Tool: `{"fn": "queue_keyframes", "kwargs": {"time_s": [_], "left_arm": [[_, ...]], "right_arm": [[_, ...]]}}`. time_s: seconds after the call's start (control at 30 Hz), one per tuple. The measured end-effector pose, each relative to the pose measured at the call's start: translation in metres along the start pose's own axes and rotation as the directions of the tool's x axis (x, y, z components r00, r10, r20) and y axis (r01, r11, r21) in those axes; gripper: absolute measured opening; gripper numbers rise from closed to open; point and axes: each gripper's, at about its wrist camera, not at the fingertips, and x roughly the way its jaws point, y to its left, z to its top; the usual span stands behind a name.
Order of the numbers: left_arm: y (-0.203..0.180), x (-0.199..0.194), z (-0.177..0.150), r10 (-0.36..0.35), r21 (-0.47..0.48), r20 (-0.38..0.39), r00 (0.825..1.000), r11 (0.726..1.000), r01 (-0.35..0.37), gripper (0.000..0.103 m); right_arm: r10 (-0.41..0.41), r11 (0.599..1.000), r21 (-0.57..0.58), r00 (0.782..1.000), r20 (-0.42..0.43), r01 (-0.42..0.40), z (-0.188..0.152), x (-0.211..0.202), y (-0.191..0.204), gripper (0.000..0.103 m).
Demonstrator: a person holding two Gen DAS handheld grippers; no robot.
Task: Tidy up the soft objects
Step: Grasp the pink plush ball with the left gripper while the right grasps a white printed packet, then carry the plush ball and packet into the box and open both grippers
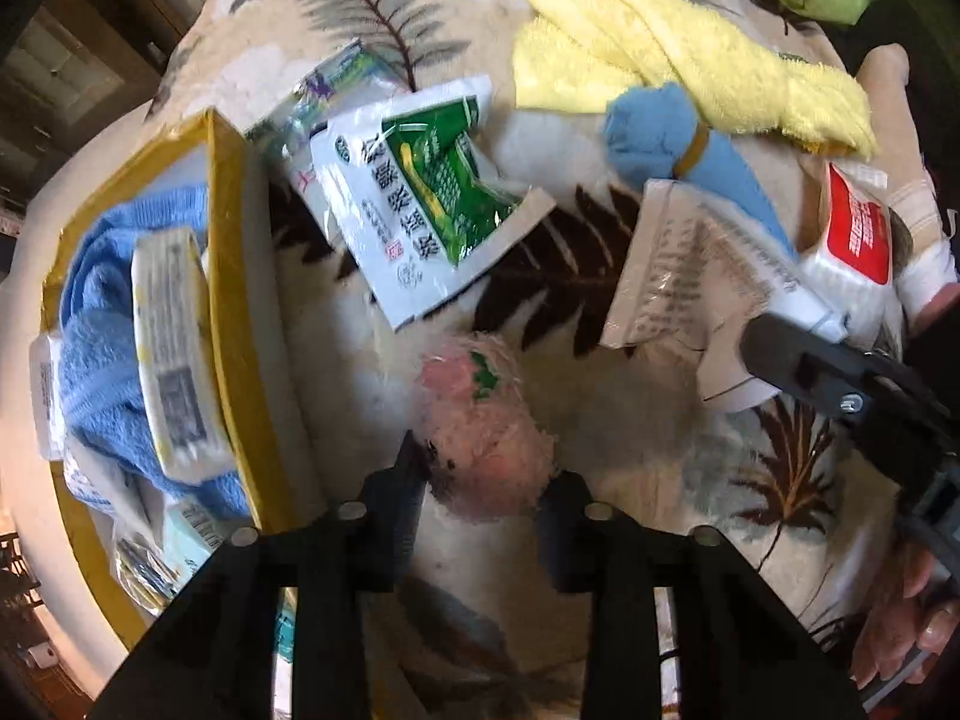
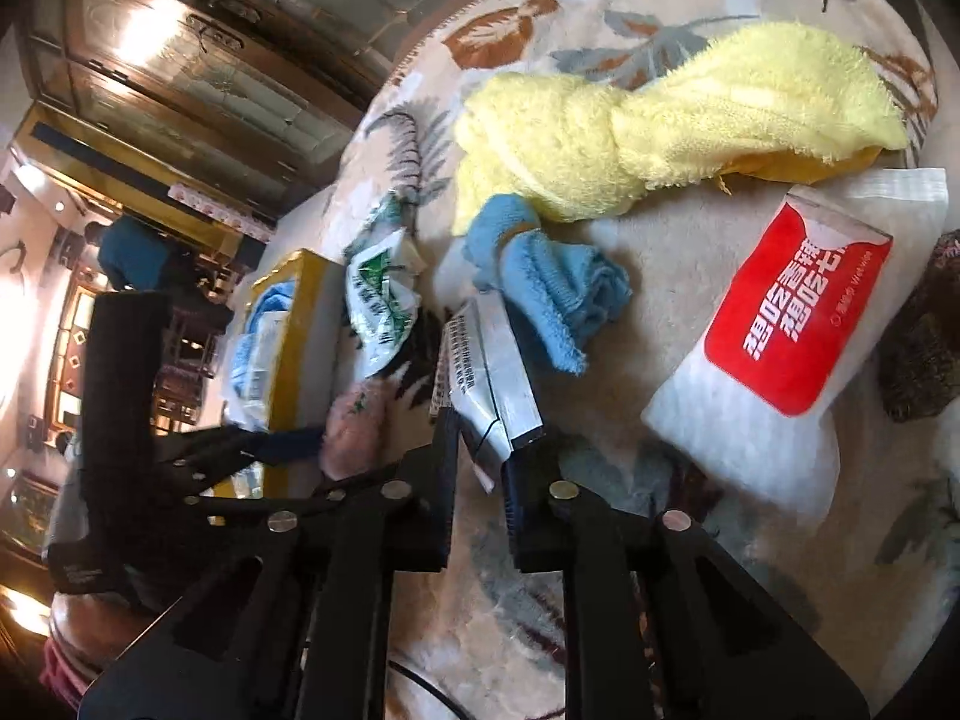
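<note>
The pink plush ball [image 1: 480,432] sits between the jaws of the left gripper [image 1: 480,498], which are closed in against its sides, so it looks held, just beside the yellow cardboard box [image 1: 231,276] on the leaf-patterned blanket [image 1: 630,438]. The right gripper [image 2: 480,474] is narrowed onto the near edge of a silvery flat packet [image 2: 492,372], gripping it by my reading. The box already holds a blue towel [image 1: 102,324] and a yellow-and-white pack [image 1: 174,348], with a few more small packs at its edges, so part of the sorting looks done. Outside it there remain a green-and-white pouch [image 1: 420,192] close to the box, a blue cloth bundle [image 2: 540,288] tied with a band, a yellow towel [image 2: 630,132] beyond it, and a red-and-white tissue pack [image 2: 774,336] off to the right. I would judge the task somewhere near halfway: two items in hand, at least four still loose
</note>
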Motion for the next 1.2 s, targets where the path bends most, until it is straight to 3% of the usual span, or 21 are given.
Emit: {"fn": "queue_keyframes", "kwargs": {"time_s": [0.3,0.43,0.6,0.8,0.93,1.2], "left_arm": [[0.019,-0.030,-0.032,-0.151,-0.075,0.081,0.985,0.985,0.157,0.028],[0.037,-0.052,-0.044,-0.181,-0.111,0.125,0.975,0.974,0.195,0.028],[0.081,-0.073,-0.051,-0.154,-0.170,0.181,0.971,0.968,0.185,0.028],[0.131,-0.087,-0.066,-0.071,-0.278,0.213,0.974,0.952,0.130,0.028],[0.156,-0.073,-0.080,-0.010,-0.338,0.185,0.983,0.938,0.073,0.028],[0.176,-0.041,-0.091,0.009,-0.401,0.133,0.991,0.915,0.045,0.028]], "right_arm": [[0.077,0.997,-0.001,0.997,0.026,-0.077,-0.016,-0.029,0.009,0.011],[0.112,0.994,-0.011,0.993,0.032,-0.111,-0.019,-0.041,0.020,0.011],[0.161,0.985,-0.062,0.987,0.020,-0.160,-0.015,-0.043,0.052,0.011],[0.220,0.965,-0.130,0.974,-0.057,-0.226,-0.011,-0.014,0.106,0.011],[0.199,0.961,-0.169,0.971,-0.131,-0.220,-0.014,0.026,0.140,0.011],[0.110,0.955,-0.245,0.969,-0.221,-0.165,-0.027,0.083,0.176,0.011]]}}
